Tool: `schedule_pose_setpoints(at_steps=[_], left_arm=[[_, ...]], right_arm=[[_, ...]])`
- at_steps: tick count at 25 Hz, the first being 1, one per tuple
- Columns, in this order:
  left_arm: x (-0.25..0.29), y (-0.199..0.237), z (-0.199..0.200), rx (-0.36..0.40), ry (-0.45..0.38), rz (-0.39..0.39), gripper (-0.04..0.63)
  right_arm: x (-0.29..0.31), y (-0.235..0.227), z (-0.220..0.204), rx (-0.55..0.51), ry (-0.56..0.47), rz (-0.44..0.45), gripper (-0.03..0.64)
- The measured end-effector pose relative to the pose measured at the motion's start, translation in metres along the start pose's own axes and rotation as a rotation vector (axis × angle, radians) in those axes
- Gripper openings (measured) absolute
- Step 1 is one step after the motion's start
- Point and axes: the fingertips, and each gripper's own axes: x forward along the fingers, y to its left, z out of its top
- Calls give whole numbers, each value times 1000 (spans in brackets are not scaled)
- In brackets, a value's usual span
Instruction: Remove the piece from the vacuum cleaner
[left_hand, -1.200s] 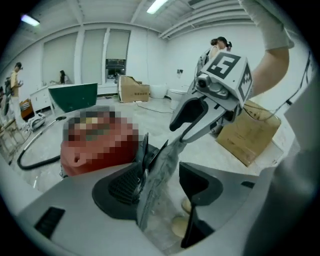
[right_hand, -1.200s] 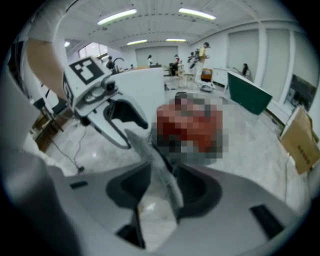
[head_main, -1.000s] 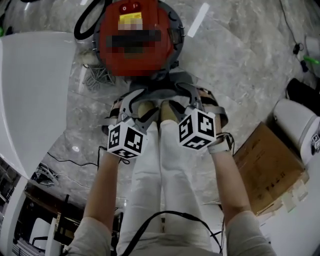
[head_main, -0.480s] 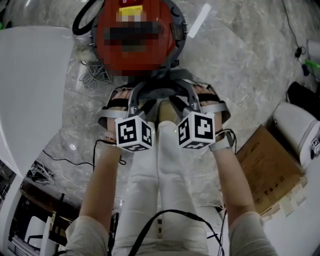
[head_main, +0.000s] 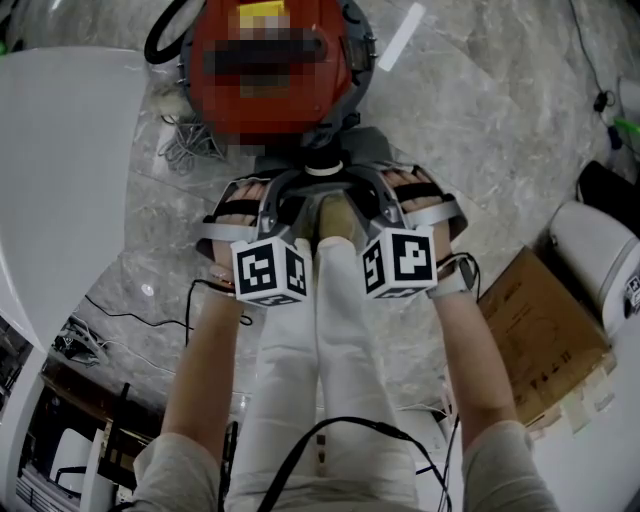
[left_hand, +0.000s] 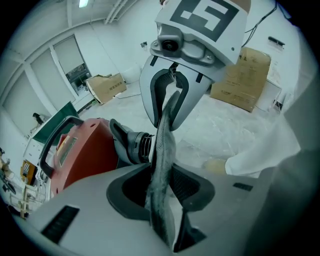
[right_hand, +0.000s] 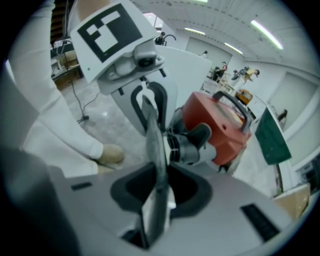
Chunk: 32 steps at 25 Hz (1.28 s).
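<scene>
Both tongs point steeply down and meet just in front of the red vacuum cleaner (head_main: 215, 110); the left tongs (head_main: 303, 180) and the right tongs (head_main: 345, 180) have just been closing, and each looks clamped, from opposite sides, on the free end of the gray connector (left_hand: 131, 146); the connector sits plugged into the cleaner's front, not yet out; the step in hand is taking the grip; next comes an even pull by both hands, straight away from the body, perhaps with a slight twist, since the cleaner may slide; the floor (head_main: 480, 120) is polished gray stone; a loose cord (head_main: 190, 145) lies beside the cleaner; a cardboard box (head_main: 540, 340) stands right, a white panel (head_main: 70, 180) left; the room is bright and cluttered.
</scene>
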Motion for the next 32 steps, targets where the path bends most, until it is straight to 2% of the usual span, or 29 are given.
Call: schedule_pose_setpoints(at_steps=[3, 7, 11, 15, 17, 22, 27, 29, 32], left_arm=[[-3, 1, 0, -17, 9, -46, 116], [-14, 4, 0, -63, 27, -136, 64], [-20, 6, 3, -16, 56, -168, 46], [-23, 5, 9, -18, 90, -216, 46], [-23, 5, 10, -31, 94, -228, 46], [-18, 2, 1, -130, 93, -235, 46], [-9, -6, -13, -194, 116, -245, 46], [-6, -8, -14, -214, 108, -244, 46], [-8, -8, -11, -214, 127, -241, 46]], right_arm=[[-3, -1, 0, 32, -9, 30, 72], [-9, 0, 3, 93, -29, 95, 49], [-11, 2, 2, 138, -40, 141, 41], [-5, 1, -4, 246, -76, 201, 41], [-2, 2, -5, 264, -83, 223, 41], [-8, 1, 0, 130, 2, 190, 40], [-14, 1, 14, 1, 75, 174, 37], [-13, 1, 14, -18, 80, 173, 37], [-11, 1, 9, 19, 64, 188, 35]])
